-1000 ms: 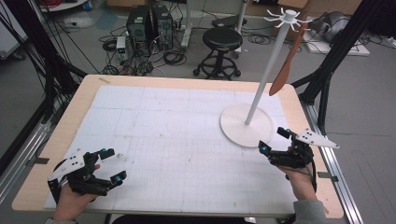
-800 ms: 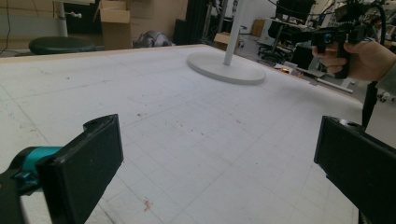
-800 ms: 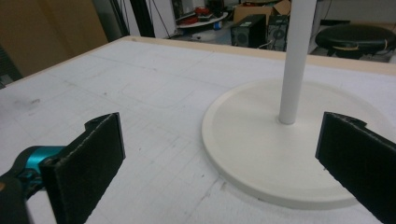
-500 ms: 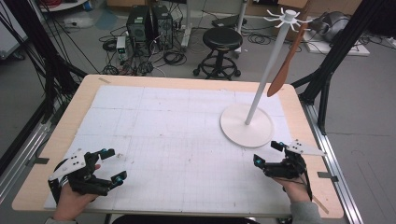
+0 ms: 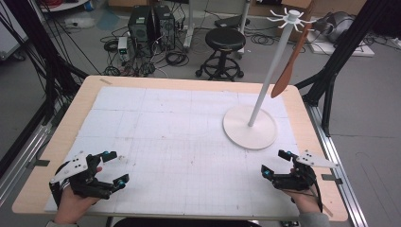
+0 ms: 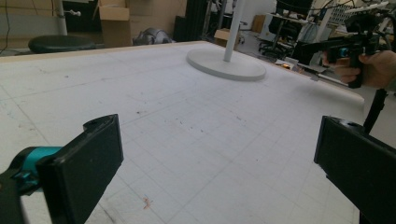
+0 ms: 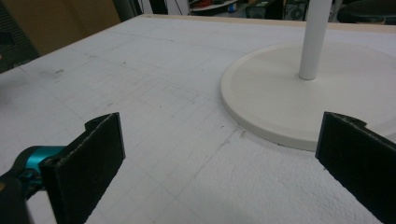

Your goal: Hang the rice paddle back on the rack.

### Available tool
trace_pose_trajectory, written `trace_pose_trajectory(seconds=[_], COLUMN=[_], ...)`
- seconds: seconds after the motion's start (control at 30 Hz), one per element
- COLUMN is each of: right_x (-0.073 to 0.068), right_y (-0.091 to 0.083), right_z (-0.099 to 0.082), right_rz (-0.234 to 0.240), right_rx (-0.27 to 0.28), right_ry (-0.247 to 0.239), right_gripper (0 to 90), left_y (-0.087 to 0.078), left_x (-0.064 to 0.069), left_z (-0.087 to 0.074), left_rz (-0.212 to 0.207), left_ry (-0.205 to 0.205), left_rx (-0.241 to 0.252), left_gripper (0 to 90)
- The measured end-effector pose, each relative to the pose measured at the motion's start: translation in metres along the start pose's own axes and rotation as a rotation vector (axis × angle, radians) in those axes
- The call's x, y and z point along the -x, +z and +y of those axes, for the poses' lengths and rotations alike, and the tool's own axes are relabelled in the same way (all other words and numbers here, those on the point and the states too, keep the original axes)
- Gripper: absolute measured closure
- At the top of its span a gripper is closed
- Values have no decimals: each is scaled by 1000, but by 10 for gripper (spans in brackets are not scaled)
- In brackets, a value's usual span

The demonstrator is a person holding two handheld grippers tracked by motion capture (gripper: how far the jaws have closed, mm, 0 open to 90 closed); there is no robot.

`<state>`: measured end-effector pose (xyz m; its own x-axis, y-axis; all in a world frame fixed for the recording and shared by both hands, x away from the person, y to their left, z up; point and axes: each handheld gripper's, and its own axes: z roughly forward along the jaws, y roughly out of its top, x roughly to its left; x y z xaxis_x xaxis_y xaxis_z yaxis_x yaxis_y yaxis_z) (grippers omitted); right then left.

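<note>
A white stand [image 5: 265,94] with a round base [image 5: 249,126] rises at the table's right; a brown wooden spatula [image 5: 289,66] hangs from the hooks at its top. My right gripper [image 5: 275,163] rests open near the front right edge, just in front of the base [image 7: 280,93], nothing between its jaws. My left gripper [image 5: 116,168] lies open at the front left corner, empty, pointing across the white gridded mat [image 5: 179,137]. The left gripper view shows the stand base [image 6: 226,65] far off and the other hand with its gripper [image 6: 355,51].
A wooden table rim [image 5: 85,94] borders the mat. Beyond the table stand a black stool [image 5: 226,42], computer towers [image 5: 150,23] and floor cables. Black frame legs [image 5: 340,52] flank the right side.
My right gripper has drawn back toward the front edge, away from the stand base, and stays open. The left gripper has barely moved.
</note>
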<state>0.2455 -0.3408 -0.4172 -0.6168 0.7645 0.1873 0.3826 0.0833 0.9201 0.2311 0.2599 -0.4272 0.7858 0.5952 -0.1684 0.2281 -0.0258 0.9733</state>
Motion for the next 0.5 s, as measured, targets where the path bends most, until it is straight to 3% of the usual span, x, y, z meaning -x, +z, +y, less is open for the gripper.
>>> trace_pose_trajectory(seconds=[0.27,0.5], right_x=[1,4], right_y=[-14,-11], right_z=[-7,-9], right_rz=[-10,3], right_rx=[18,16], right_ry=[9,3], right_gripper=[2,2], left_y=[-1,-1], left_x=[0,-1], left_z=[0,0], left_rz=[7,15], left_ry=[2,0], left_rx=[-3,-1], left_gripper=[18,18])
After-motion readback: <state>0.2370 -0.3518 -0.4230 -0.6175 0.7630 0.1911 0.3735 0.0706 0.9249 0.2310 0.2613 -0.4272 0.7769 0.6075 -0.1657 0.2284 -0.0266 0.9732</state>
